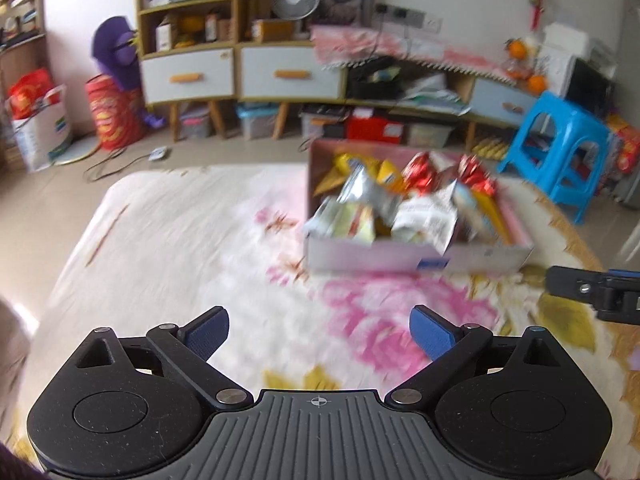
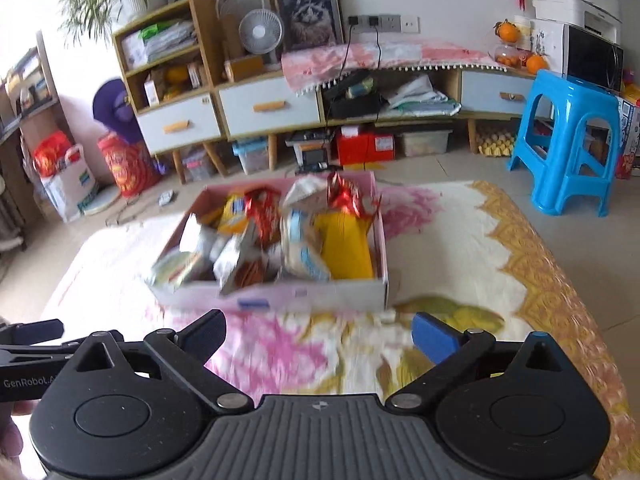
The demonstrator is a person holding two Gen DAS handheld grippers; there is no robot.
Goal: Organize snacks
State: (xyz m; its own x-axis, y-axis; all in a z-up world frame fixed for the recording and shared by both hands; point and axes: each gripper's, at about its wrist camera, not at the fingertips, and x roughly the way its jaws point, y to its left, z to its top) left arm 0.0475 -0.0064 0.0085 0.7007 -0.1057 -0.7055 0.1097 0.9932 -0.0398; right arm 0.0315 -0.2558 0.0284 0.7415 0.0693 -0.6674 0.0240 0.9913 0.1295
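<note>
**Snack box lying ahead of both empty tongs**

The floral cloth (image 2: 460, 240) is spreading under everything. The snack box (image 2: 320, 294) is sitting ahead of the right gripper (image 2: 320, 338), its long side running across the view, packets (image 2: 344, 248) piled inside. Beyond the left gripper (image 1: 319, 332), it is lying ahead to the right. Both grippers are gaping wide, holding nothing.

Snack-filled box (image 2: 320, 294) beyond open tongs (image 2: 320, 336)

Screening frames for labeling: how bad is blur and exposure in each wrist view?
Left wrist: heavy motion blur over the snack box and shelves; only the left gripper is sharp. Right wrist: milder blur, snack packets still smeared, floral cloth blown out at left.
</note>
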